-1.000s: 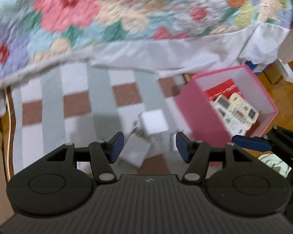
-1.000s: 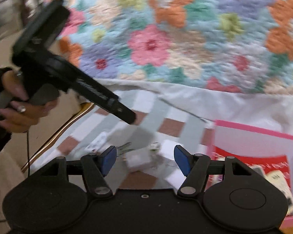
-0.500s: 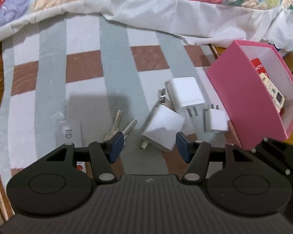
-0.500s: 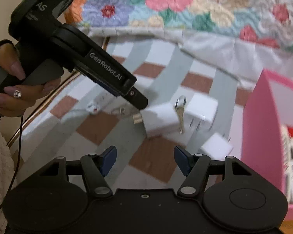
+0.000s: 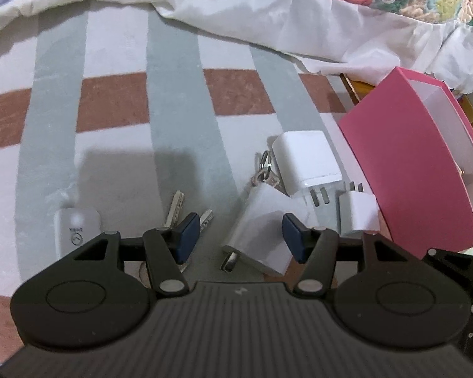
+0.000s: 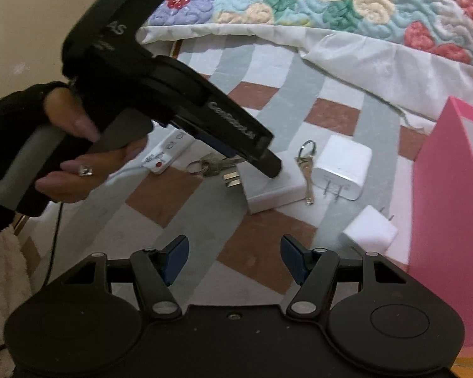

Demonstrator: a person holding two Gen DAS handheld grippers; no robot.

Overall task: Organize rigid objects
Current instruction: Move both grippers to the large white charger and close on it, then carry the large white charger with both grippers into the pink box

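Observation:
Three white chargers lie on the checked rug beside a pink box (image 5: 410, 170): a large one (image 5: 306, 160), a small one (image 5: 358, 214) and a flat one (image 5: 265, 223). My left gripper (image 5: 241, 239) is open and low over the flat charger, which lies between its jaws, nearer the right pad. Loose keys (image 5: 179, 208) sit by its left finger, and another key on a ring (image 6: 307, 173) lies between two chargers. My right gripper (image 6: 235, 258) stands open over bare rug with nothing between its fingers. In the right wrist view the left gripper (image 6: 265, 163) tips down onto the flat charger (image 6: 274, 189).
A small white remote (image 5: 74, 230) lies left of the keys. A floral quilt with a white skirt (image 5: 268, 15) hangs along the far edge of the rug. A person's hand (image 6: 78, 145) grips the left tool's handle. Wooden floor shows behind the box.
Both grippers have come down toward the rug. The left one now sits low over the flat charger, and the chargers and keys look larger in both views. Neither gripper's jaws have visibly moved.

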